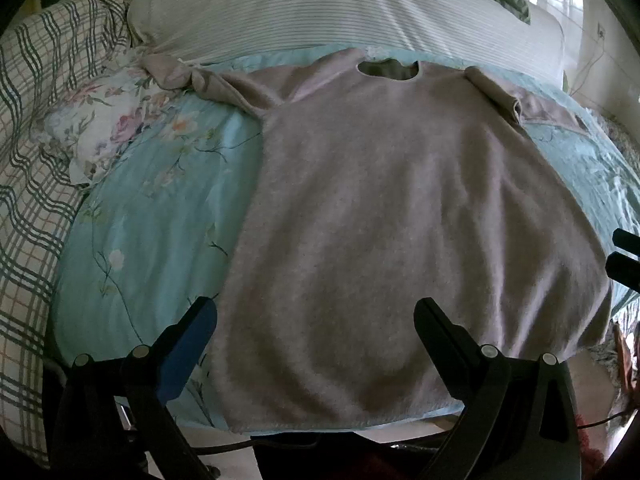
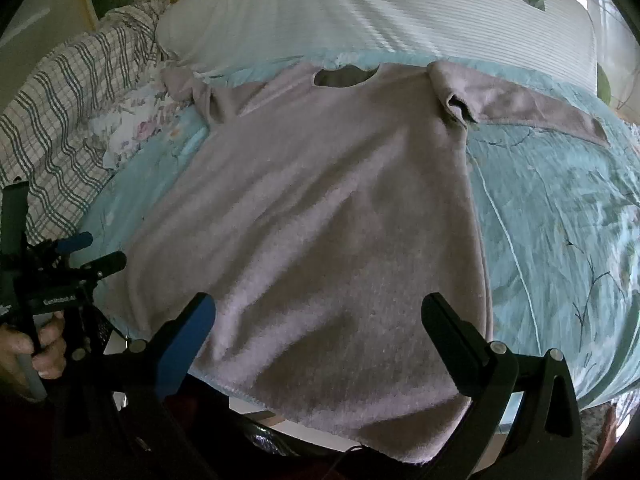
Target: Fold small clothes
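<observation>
Both claws, left gripper [image 1: 316, 312] and right gripper [image 2: 319, 307], gape wide above the sweater's [image 1: 400, 208] hem. They point toward its collar, side by side.

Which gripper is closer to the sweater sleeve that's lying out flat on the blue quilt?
Right. The right gripper hangs open over the hem on the side of the flat sleeve. The left gripper, also open, sits over the hem's opposite corner, nearer the bunched sleeve.
</observation>
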`<state>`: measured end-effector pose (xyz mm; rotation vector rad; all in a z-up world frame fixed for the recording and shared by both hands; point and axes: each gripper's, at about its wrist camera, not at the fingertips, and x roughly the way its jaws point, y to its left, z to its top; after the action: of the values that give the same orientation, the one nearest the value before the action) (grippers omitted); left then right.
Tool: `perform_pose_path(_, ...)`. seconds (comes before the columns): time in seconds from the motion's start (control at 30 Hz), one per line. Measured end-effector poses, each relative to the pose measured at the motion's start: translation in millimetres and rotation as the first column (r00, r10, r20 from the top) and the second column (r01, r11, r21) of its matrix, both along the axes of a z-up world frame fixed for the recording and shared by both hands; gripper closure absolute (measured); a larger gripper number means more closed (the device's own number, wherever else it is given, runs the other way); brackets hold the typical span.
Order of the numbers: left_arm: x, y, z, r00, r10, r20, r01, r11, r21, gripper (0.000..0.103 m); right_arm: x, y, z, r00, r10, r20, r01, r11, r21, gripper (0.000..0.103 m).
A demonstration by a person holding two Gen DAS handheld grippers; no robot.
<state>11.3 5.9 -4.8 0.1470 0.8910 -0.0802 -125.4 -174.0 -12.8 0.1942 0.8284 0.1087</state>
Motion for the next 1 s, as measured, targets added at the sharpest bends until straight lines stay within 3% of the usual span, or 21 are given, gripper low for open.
perform_pose_path(0.3,6,-5,1,0.999,-0.001,0.043,0.002,1.000,-0.014,0.004,5,-2,3,1.000,-0.006,0.022,0.005,1.000,0.025,0.000)
perform_pose_path(0.43,10,-8,5,0.994,-0.004,0.109,0.007,1.000,-0.029,0.004,8,-4,2,1.000,-0.009,0.027,0.008,1.000,0.028,0.000)
perform_pose_path(0.63,22,-11,0,0.999,-0.012,0.043,0.014,0.998,-0.054,0.003,15,-18,-6,0.999,-0.036,0.010,0.035,0.998,0.047,0.000)
perform_pose_path(0.73,31,-13,-4,1.000,-0.010,0.025,0.012,0.998,-0.059,0.003,19,-37,-8,0.996,-0.079,0.041,0.077,0.996,0.047,0.000)
perform_pose_path(0.87,44,-17,-3,1.000,-0.010,0.006,0.011,0.995,-0.094,0.003,30,-85,-8,0.984,-0.172,0.045,0.165,0.978,0.124,0.001)
perform_pose_path(1.0,55,-27,-1,1.000,-0.023,0.017,0.023,0.998,-0.051,0.003,42,-145,-1,0.958,-0.279,0.073,0.265,0.952,0.153,0.007)
